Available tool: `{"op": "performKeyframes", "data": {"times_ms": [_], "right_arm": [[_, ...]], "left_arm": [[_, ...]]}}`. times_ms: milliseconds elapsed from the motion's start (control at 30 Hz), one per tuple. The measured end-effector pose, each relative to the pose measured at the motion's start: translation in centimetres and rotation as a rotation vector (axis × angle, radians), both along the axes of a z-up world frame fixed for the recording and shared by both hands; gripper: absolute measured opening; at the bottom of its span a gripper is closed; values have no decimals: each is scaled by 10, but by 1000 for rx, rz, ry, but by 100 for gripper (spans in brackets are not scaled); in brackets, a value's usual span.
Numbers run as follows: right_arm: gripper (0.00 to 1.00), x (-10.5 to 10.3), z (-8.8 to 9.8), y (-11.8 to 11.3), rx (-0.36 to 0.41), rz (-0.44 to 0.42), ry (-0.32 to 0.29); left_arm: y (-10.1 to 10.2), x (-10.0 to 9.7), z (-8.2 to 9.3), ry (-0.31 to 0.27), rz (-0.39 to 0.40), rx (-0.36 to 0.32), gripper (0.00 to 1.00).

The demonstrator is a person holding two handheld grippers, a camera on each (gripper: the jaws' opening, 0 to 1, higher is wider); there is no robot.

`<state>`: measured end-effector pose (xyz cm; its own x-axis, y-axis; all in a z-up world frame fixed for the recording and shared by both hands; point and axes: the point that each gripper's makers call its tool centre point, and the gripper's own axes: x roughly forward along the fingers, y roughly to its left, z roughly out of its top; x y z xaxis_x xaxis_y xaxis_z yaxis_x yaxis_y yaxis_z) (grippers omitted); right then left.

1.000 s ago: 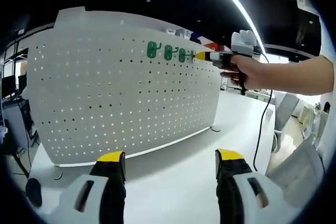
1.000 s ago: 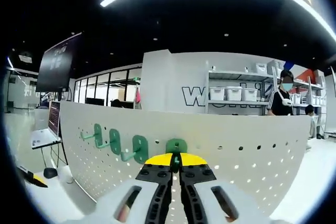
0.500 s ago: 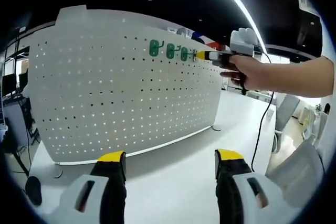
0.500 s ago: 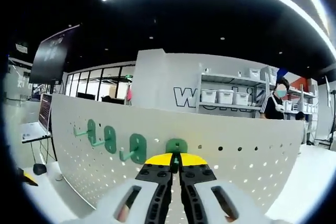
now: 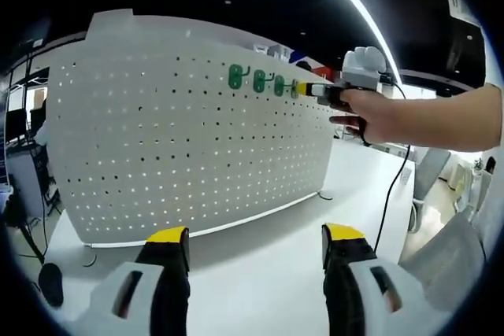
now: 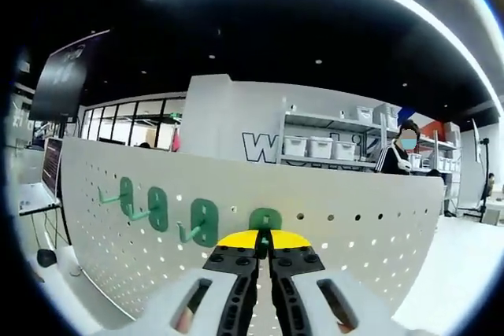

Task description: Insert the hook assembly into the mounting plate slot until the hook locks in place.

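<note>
We see bare table ahead of the left gripper; upright pegboard blocks beyond.

The left gripper hangs low with its jaws spread wide apart. The right gripper, held by a hand on an outstretched bare forearm, has its jaws pressed together.

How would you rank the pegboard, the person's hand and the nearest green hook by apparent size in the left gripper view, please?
1. The pegboard, by far the largest.
2. The person's hand, though it may sit nearer the camera, which could inflate it.
3. The green hook, clearly the smallest.
</note>
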<state>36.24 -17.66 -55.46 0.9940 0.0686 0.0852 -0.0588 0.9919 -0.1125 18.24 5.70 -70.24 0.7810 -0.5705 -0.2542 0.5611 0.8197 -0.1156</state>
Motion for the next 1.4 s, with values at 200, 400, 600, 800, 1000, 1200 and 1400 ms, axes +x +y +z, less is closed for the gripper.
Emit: {"op": "performKeyframes", "data": {"times_ms": [200,400,600,800,1000,1200,1400], "right_arm": [[2,0,0,0,-1,7,4],[3,-2,0,2,-16,37,6],[13,-8,-9,4,-63,89,28],[33,-13,-18,5,-57,121,51],[46,-18,-19,12,-27,168,38],[45,-19,-17,13,-11,182,32],[44,-29,-16,14,22,232,6]], "left_arm": [[1,0,2,-5,3,-1,70],[1,2,3,-6,1,0,70],[-4,2,5,-14,-16,-2,71],[-5,3,7,-24,-25,10,73],[-2,5,9,-31,-21,6,74],[-3,6,16,-44,-21,4,74],[-3,9,25,-64,-19,-2,73]]}}
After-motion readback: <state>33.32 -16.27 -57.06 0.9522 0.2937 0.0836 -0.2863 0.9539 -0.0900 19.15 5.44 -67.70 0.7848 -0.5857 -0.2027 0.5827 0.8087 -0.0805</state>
